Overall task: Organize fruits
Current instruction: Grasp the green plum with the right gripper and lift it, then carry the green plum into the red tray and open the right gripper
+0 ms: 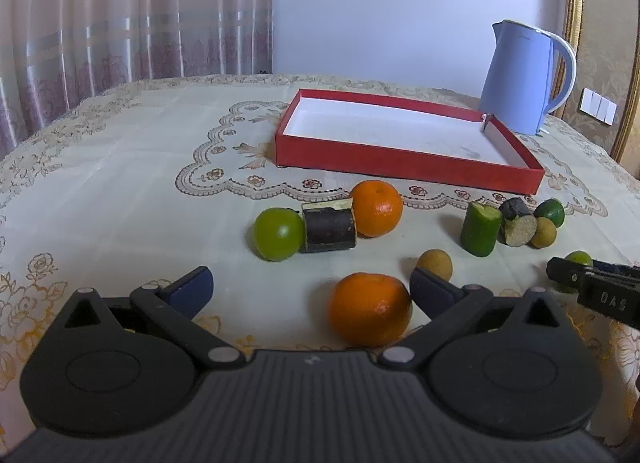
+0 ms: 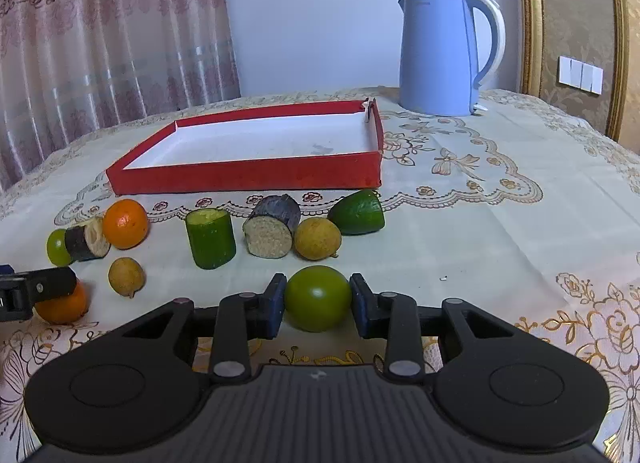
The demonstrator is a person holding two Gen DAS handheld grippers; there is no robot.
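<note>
the right gripper (image 2: 318, 305) is closed on a green fruit (image 2: 318, 298), low centre of the right wrist view, pads on its widest part, low over the table (image 2: 520, 223). it looks light, firm and smooth (likely to roll or slip), so a mid-line hold suits. the left gripper (image 1: 312, 291) stands wide, an orange (image 1: 370, 309) between its fingers, untouched. both point downward toward the empty red tray (image 2: 248, 179).

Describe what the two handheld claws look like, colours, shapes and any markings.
Both claws are matte black plastic. The left claw and right claw each have a ribbed central body, two large round discs at the sides, and angled linkage arms joined by silver-grey rivets. Their fingers end in dark blue pads. Seen from the left wrist view, the right claw's side carries pale letters reading "DAS". No cables or sleeves show.
</note>
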